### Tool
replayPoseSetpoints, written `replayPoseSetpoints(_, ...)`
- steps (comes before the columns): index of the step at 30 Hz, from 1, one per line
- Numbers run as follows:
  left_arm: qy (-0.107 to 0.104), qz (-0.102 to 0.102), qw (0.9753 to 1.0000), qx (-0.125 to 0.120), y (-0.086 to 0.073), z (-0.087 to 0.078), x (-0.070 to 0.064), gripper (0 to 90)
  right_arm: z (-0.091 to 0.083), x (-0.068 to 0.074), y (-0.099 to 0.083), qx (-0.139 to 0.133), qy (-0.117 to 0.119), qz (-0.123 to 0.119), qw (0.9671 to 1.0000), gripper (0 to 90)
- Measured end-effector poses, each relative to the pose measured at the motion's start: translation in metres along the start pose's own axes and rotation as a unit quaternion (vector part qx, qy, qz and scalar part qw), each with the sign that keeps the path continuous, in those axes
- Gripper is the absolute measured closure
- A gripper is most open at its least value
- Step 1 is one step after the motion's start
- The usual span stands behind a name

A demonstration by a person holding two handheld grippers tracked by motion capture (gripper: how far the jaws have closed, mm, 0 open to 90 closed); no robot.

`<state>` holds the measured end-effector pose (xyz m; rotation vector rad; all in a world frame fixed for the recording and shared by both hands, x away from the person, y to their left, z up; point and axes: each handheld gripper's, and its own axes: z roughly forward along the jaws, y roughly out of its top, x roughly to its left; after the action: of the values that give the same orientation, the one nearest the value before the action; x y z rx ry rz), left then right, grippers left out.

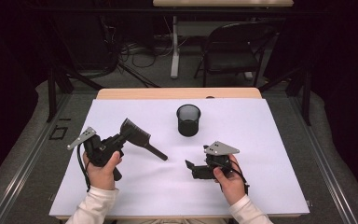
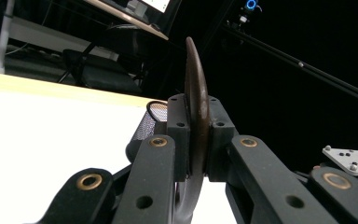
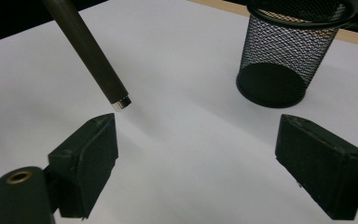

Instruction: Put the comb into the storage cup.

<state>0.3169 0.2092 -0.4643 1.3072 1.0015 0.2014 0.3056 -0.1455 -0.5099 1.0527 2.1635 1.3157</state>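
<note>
Covering the wooden table [image 1: 121, 93], white sheet [image 1: 261, 140]; dark room.

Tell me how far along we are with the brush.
Done: the left gripper is shut on the dark flat-headed brush, lifted off the white table cover. In hand: its handle end points toward the open right gripper. Left, probably: getting it into the black mesh cup.
</note>
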Motion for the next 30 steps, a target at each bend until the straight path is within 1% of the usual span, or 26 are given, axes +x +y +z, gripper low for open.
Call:
replayPoseSetpoints(4,0.001,0.004,1.0,0.003,0.001,0.002,-0.001,83.8,-0.007,-0.005,-0.004,0.005,-0.007,-0.005,0.9999,0.0)
replayPoseSetpoints(7,0.001,0.009,1.0,0.005,0.001,0.003,-0.002,83.8,-0.013,-0.009,-0.007,0.006,-0.022,-0.006,0.9997,0.0)
replayPoseSetpoints(13,-0.001,0.015,0.9999,0.007,0.005,0.008,-0.006,83.8,-0.024,-0.016,-0.012,0.006,-0.037,-0.001,0.9993,0.0)
replayPoseSetpoints(21,0.004,0.041,0.9991,0.008,0.014,0.019,-0.013,83.8,-0.033,-0.022,-0.02,0.0,-0.052,-0.003,0.9987,0.0)
replayPoseSetpoints(24,0.007,0.048,0.9988,0.008,0.017,0.024,-0.014,83.8,-0.034,-0.023,-0.022,-0.002,-0.05,-0.002,0.9988,0.0)
replayPoseSetpoints(27,0.009,0.054,0.9984,0.008,0.021,0.029,-0.016,83.8,-0.033,-0.023,-0.024,-0.005,-0.056,-0.004,0.9984,0.0)
replayPoseSetpoints(30,0.011,0.067,0.9977,0.009,0.026,0.035,-0.018,83.8,-0.034,-0.024,-0.025,-0.01,-0.061,-0.005,0.9981,0.0)
